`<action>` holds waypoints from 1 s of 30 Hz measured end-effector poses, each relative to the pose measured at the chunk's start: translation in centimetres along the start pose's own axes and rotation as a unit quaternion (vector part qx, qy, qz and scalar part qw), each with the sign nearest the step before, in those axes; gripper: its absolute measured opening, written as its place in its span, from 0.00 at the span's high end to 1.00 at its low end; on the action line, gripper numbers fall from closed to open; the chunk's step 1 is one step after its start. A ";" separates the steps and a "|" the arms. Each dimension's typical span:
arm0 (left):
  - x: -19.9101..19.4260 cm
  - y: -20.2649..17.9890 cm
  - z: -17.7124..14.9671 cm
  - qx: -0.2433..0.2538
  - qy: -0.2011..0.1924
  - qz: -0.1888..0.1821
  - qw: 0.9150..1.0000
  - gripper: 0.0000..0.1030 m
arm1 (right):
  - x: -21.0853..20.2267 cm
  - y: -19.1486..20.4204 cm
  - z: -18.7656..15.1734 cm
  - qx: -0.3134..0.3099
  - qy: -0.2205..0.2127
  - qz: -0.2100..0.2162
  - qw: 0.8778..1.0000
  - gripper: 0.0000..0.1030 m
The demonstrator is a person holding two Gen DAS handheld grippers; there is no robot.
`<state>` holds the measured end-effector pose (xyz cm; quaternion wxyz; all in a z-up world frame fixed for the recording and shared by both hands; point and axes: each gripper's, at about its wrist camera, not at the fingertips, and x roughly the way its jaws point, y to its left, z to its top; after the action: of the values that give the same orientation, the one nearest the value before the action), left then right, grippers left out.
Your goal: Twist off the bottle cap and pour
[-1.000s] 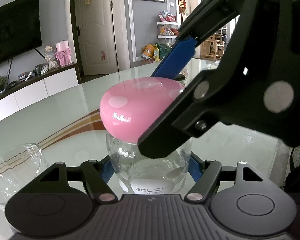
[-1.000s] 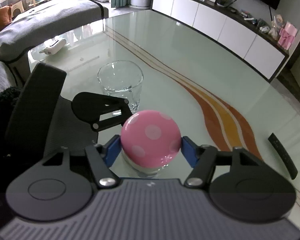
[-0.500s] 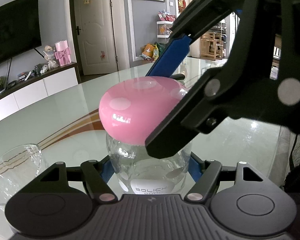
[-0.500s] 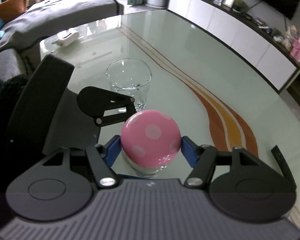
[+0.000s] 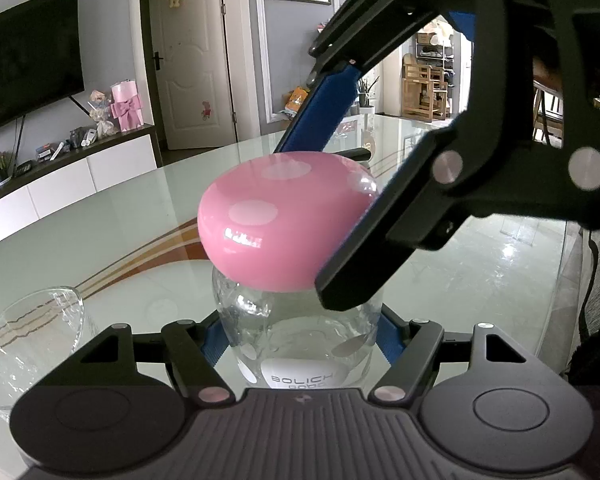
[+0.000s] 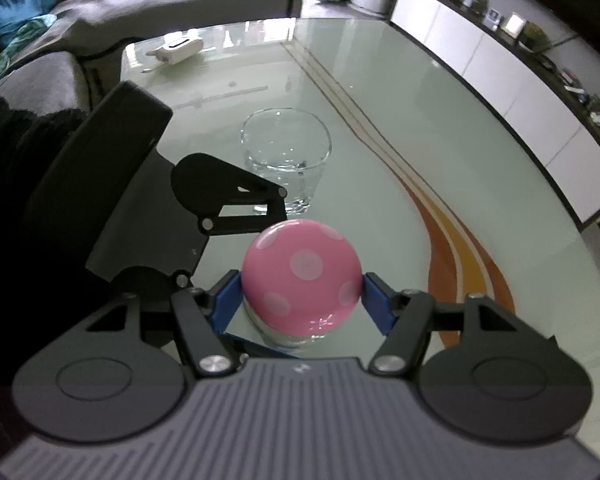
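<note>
Right gripper (image 6: 302, 300) astride cap (image 6: 302, 270)

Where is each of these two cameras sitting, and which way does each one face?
Left wrist: low by the table, facing a door; left gripper pinches the bottle; right gripper crosses above.
Right wrist: higher, tilted down; right gripper pinches the cap; the left gripper's linkage and a dark sleeve show.
Shared: cap, bottle, glass.
</note>
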<state>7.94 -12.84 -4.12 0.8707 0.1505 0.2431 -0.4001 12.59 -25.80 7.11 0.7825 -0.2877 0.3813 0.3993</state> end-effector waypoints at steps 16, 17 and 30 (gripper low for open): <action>-0.2 -0.3 -0.1 -0.001 0.000 0.001 1.000 0.27 | 0.0 -0.7 -0.1 -0.050 -0.008 0.032 0.998 0.35; -0.3 -0.4 -0.2 -0.001 0.000 0.002 1.000 0.27 | 0.1 -0.7 -0.1 -0.051 -0.007 0.030 0.998 0.32; -0.2 -0.6 -0.2 0.000 -0.001 0.002 1.000 0.27 | 0.1 1.0 -0.2 0.025 -0.013 -0.046 0.999 0.19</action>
<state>7.31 -12.96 -4.19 0.8719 0.1502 0.2417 -0.3986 11.75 -25.41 6.82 0.8116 -0.2803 0.3676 0.3572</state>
